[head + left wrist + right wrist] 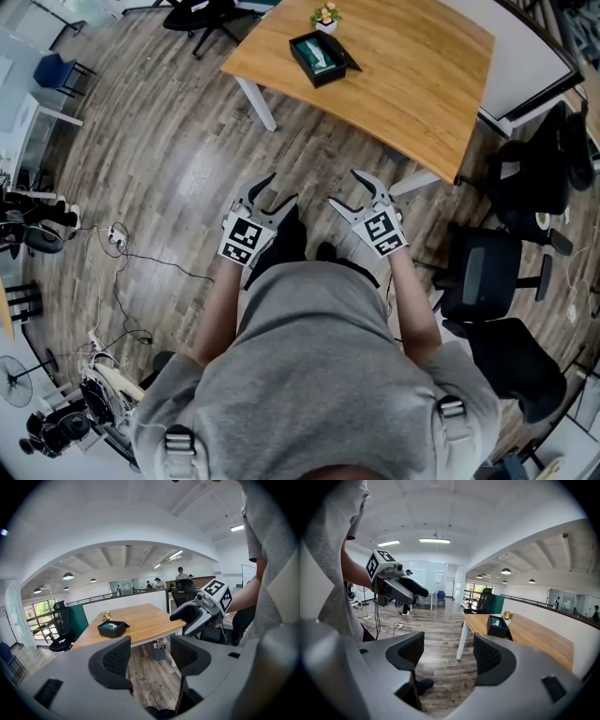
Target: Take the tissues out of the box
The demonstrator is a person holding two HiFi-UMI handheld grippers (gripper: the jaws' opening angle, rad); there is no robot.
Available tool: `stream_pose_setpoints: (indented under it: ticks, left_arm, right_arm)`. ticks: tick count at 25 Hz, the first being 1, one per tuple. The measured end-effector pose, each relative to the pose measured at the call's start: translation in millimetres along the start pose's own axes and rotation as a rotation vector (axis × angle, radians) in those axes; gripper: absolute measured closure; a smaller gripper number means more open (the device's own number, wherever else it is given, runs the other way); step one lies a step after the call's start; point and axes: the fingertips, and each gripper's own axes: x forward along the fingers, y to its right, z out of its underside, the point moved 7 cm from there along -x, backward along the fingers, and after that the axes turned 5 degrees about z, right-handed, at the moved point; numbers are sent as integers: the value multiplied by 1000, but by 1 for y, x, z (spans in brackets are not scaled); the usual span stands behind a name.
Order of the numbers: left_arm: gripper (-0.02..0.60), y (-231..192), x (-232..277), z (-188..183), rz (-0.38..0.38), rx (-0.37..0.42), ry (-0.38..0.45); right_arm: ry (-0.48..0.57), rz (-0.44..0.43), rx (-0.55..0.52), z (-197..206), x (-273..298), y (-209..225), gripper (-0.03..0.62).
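A black tissue box (321,57) with pale green tissue showing at its top sits on the wooden table (412,84), well ahead of both grippers. It also shows small in the left gripper view as the tissue box (111,628) and in the right gripper view as the tissue box (498,626). My left gripper (278,188) and right gripper (346,188) are held side by side over the floor, short of the table. Both stand open with nothing between their jaws; the left gripper (150,656) and the right gripper (449,654) frame only bare floor.
A small flower pot (325,16) stands just beyond the box. Black office chairs (492,272) crowd the right side, another chair (199,13) is at the far left of the table. Cables (117,246) and gear lie on the wood floor at left.
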Motion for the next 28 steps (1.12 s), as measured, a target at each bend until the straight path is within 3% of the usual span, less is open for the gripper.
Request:
stream_pose_setpoints:
  ticks: [17, 28]
  left_arm:
    - [302, -37, 28, -5, 92, 3, 10]
    - [302, -110, 55, -8, 134, 2, 28]
  right_arm:
    - [-31, 56, 50, -5, 32, 24, 278]
    - [-38, 99, 79, -24, 90, 57, 281]
